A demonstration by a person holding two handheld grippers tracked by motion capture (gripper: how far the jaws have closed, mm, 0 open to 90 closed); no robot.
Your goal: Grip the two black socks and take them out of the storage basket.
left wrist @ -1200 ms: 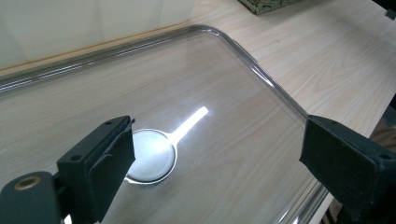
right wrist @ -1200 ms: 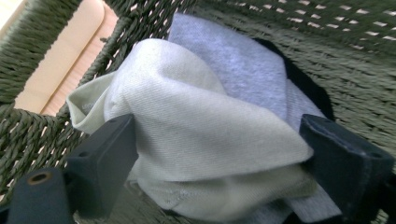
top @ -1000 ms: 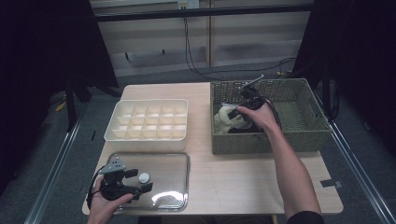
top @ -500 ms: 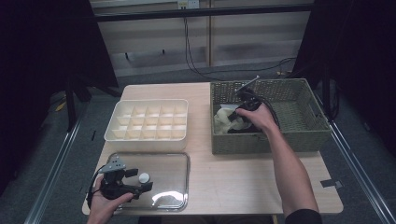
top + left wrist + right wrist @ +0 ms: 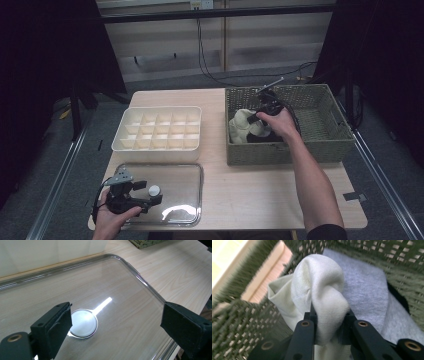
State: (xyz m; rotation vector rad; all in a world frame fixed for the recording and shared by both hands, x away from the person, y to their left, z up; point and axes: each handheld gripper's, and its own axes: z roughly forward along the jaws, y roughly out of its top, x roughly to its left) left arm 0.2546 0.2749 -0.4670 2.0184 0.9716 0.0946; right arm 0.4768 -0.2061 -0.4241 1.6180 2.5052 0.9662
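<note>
Inside the woven basket (image 5: pixel 320 150) at the right, my right gripper (image 5: pixel 260 120) reaches into a heap of socks. Its jaws have just been closing and now pinch a fold of the white sock (image 5: pixel 322 290) in the right gripper (image 5: pixel 329 315). That white sock (image 5: pixel 242 125) lies by the basket's left wall. A grey sock (image 5: pixel 367 287) lies under it, with something black (image 5: pixel 398 296) beside. My left gripper (image 5: pixel 150 195) hovers open over the clear lid (image 5: pixel 185 200) at the front left. Between the jaws of the left gripper (image 5: pixel 117 322) there is nothing; the lid's round white knob (image 5: pixel 83 323) sits by one pad.
A white box with several compartments (image 5: pixel 157 127) stands behind the clear lid (image 5: pixel 140 277). The basket wall (image 5: pixel 244 315) rises close on the left of the right gripper. Bare wooden table (image 5: pixel 250 195) lies between lid and basket. Cables run on the floor beyond.
The right gripper's jaws have come together on the white sock, and the hand has shifted slightly inside the basket. The left gripper has stayed where it was.
</note>
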